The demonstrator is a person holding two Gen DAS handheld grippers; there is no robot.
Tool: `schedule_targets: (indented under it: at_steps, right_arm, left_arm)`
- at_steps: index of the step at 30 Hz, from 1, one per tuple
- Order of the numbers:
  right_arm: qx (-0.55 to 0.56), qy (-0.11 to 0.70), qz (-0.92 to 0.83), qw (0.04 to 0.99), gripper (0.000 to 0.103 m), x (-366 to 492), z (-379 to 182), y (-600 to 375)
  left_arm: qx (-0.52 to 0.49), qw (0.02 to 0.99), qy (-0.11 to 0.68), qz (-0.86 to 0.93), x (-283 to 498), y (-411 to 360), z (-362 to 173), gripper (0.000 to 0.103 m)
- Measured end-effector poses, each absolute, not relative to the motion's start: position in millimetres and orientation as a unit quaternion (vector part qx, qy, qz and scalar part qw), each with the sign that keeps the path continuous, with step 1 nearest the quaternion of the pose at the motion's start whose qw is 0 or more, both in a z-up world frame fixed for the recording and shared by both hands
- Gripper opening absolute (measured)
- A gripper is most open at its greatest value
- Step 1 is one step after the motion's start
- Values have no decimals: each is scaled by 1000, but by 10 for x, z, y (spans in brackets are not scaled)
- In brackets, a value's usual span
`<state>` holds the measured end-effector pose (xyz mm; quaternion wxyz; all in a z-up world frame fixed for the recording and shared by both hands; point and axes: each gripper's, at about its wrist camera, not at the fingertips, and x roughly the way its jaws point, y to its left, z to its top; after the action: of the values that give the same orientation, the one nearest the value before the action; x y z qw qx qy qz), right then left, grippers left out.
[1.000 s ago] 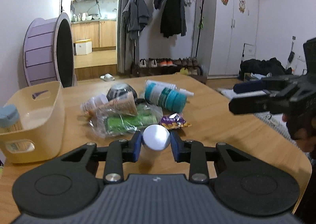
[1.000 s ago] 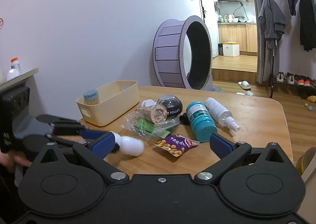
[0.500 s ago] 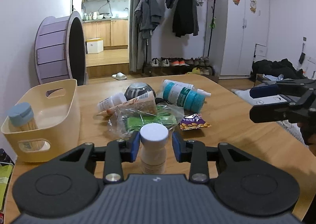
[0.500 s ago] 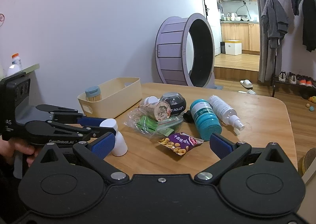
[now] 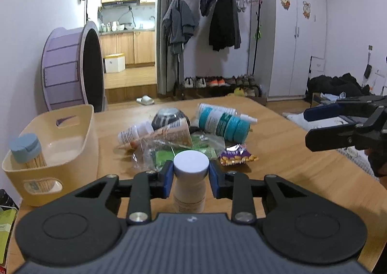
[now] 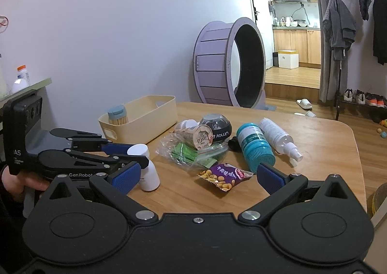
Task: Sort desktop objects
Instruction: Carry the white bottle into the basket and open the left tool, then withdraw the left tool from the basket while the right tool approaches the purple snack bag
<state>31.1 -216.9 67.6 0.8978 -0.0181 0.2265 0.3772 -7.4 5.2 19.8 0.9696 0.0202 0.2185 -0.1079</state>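
Since a second ago the white bottle point(image 5: 191, 183) went from lying on its side to standing upright on the table point(image 5: 290, 153), and the left tongs point(image 5: 191, 177) sit around its cap, blue pads right beside the cap; looks like they've just eased off, but I can't tell if they're still pinching. Right tongs point(image 6: 197, 173) are wide open with nothing in them, parked at about 3 o'clock in the left view, probably waiting their turn. That bottle is smooth matte plastic, round with a flat cap, so standing it up likely makes for an easier top grab. Just past it, around 12 o'clock, is the pile: a crinkly purple peanut packet point(image 5: 235, 156), a clear zip bag point(image 5: 174, 150) with green sachets, a paper-wrapped cup point(image 5: 169, 133) on its side, a glossy dark sphere point(image 5: 169, 117), a teal-capped bottle point(image 5: 222, 123) and a white spray bottle point(image 6: 278, 136) lying down. Over at 10 o'clock the cream plastic bin point(image 5: 90, 133) with cut-out handles holds a toothpick jar point(image 5: 29, 155) with a blue lid, so I'd guess that's where everything goes.
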Motion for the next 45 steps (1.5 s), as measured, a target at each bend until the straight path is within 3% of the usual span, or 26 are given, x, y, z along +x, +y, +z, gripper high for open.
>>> schedule_targets:
  at_steps: [11,27,29,36,40,45]
  right_arm:
    - [-6,224,398,889,103,332,684,-1927]
    - [-22,237,413,879,103,275,610,-1768]
    - [-17,240,411,879,103,296,600,-1784]
    - [-12,239,407,881,103,313,613,-1788]
    - [-9,239,403,883,103,337,616,-1791]
    - [-4,237,396,887,103,376,627,-1783]
  left_arm:
    - [0,989,150,-14,-46,702,652,30]
    - [-9,974,218,62,432,1064,388,31]
    - [0,973,224,64,435,1054,358,38]
    - [6,976,209,55,258,1014,384,43]
    - [-4,982,186,45,129,983,449,55]
    - [-29,984,174,3,29,857,466,61]
